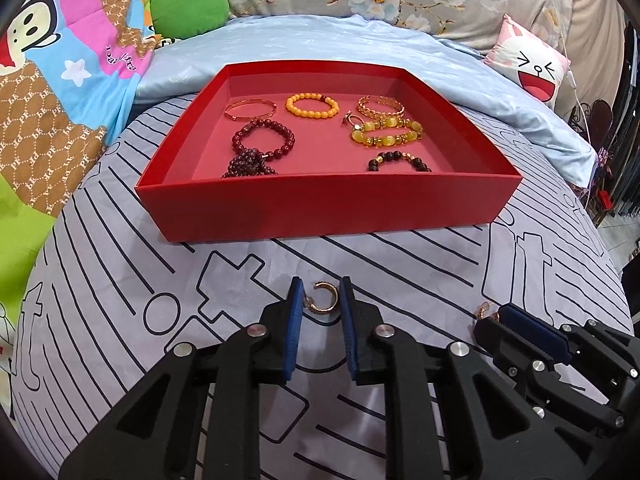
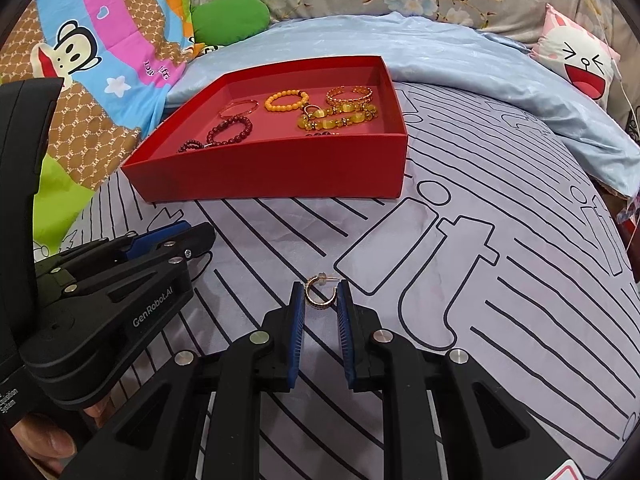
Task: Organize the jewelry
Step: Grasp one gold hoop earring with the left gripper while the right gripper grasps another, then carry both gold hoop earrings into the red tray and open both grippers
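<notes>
A red tray (image 1: 332, 208) on the bed holds several bracelets: orange beads (image 1: 311, 105), dark red beads (image 1: 265, 136), yellow stones (image 1: 387, 132) and a gold cuff (image 1: 380, 107). The tray also shows in the right wrist view (image 2: 280, 176). My left gripper (image 1: 320, 300) is open, its blue pads either side of a gold hoop earring (image 1: 325, 301) lying on the sheet. My right gripper (image 2: 321, 298) is open, its pads either side of a second gold hoop earring (image 2: 320, 295). In the left wrist view the right gripper (image 1: 496, 320) sits at the right with that earring (image 1: 486, 312) at its tip.
The bed sheet (image 1: 120, 280) is lilac with black line print. A light blue quilt (image 1: 500, 92) lies behind and right of the tray. A cartoon blanket (image 1: 60, 80) and green cushion (image 1: 188, 12) are at the left, a cartoon pillow (image 1: 532, 64) at the right.
</notes>
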`<action>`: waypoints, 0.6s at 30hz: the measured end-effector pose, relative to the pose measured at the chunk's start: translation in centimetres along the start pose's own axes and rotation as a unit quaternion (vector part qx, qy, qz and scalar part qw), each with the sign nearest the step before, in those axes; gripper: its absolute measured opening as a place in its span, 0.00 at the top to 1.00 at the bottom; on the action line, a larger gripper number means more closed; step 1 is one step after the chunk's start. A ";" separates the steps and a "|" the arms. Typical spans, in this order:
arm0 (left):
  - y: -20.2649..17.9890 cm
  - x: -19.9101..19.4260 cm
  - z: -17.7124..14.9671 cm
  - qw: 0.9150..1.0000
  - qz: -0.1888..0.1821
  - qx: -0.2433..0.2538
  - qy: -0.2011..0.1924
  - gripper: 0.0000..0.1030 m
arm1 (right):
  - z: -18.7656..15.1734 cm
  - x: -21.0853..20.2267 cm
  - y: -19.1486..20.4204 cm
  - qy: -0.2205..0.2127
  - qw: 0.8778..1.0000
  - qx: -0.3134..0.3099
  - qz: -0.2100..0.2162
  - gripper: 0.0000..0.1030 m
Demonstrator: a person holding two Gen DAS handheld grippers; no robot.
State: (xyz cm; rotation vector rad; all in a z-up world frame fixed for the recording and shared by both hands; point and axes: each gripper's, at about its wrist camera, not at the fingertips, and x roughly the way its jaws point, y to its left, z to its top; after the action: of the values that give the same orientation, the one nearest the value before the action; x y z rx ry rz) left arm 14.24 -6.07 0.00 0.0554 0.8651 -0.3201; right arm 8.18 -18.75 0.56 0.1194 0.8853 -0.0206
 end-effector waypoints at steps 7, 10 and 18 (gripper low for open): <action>-0.1 -0.7 -0.6 1.000 -0.005 -0.003 0.005 0.83 | -0.2 -0.5 0.2 -0.002 1.000 0.001 0.003 0.85; 0.0 -1.3 -0.9 1.000 -0.015 -0.010 0.006 0.83 | 0.0 -1.0 0.4 -0.007 1.000 -0.001 0.005 0.85; 0.9 -3.9 0.1 1.000 -0.025 -0.013 -0.009 0.83 | 2.4 -2.8 0.5 -0.033 0.999 -0.002 0.022 0.85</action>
State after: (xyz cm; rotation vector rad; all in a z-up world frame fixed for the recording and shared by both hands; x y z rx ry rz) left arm 12.26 -4.21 2.94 0.0080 0.8541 -0.3555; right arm 8.33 -18.61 4.27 0.1337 0.8175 0.0188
